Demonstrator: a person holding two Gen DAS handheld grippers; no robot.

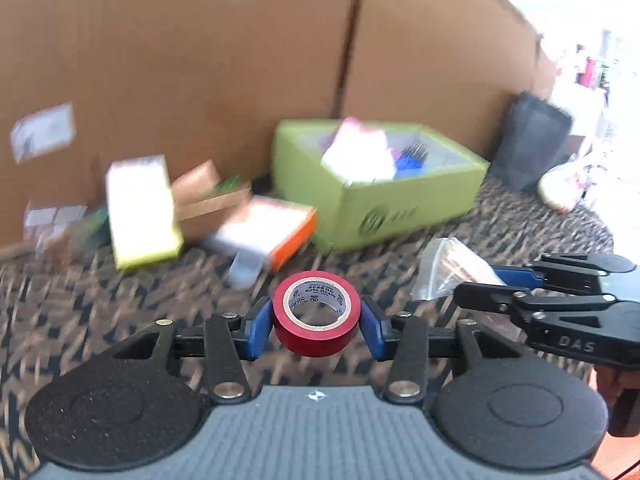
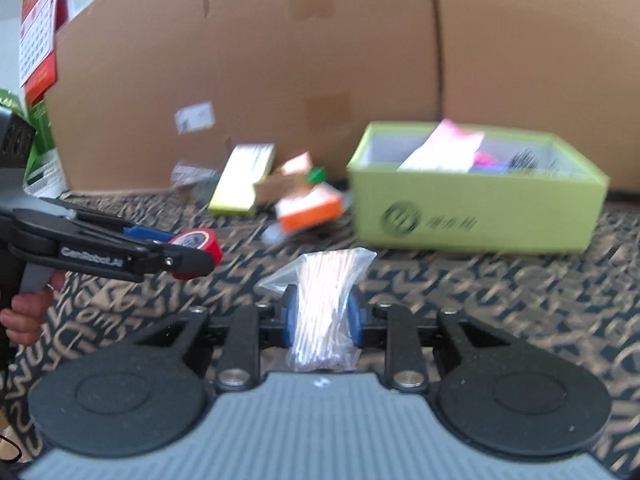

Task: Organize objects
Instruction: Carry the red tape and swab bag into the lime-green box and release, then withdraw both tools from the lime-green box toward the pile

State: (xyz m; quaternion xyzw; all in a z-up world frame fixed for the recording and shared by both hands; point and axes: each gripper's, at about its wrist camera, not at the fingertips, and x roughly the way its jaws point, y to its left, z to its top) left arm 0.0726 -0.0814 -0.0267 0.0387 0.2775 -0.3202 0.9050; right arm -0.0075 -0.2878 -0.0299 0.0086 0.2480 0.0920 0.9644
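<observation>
Since the green box [image 1: 404, 216] likely collects the clutter, the left gripper [image 1: 316, 326] clamps one red tape roll [image 1: 316, 314] on its rim, lifted short of that box. In the right view, the right gripper [image 2: 323, 316] pinches one clear bag of sticks [image 2: 326, 300] short of the box, seemingly bound there too.

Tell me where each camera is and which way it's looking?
Left wrist: sits on the left gripper, looking forward along its fingers at the red tape roll they clamp; the right gripper shows at right.
Right wrist: sits on the right gripper, looking forward at the clear bag of sticks it clamps; the left gripper and the person's hand show at left.
Shared: both face the green box and the cardboard wall.
</observation>
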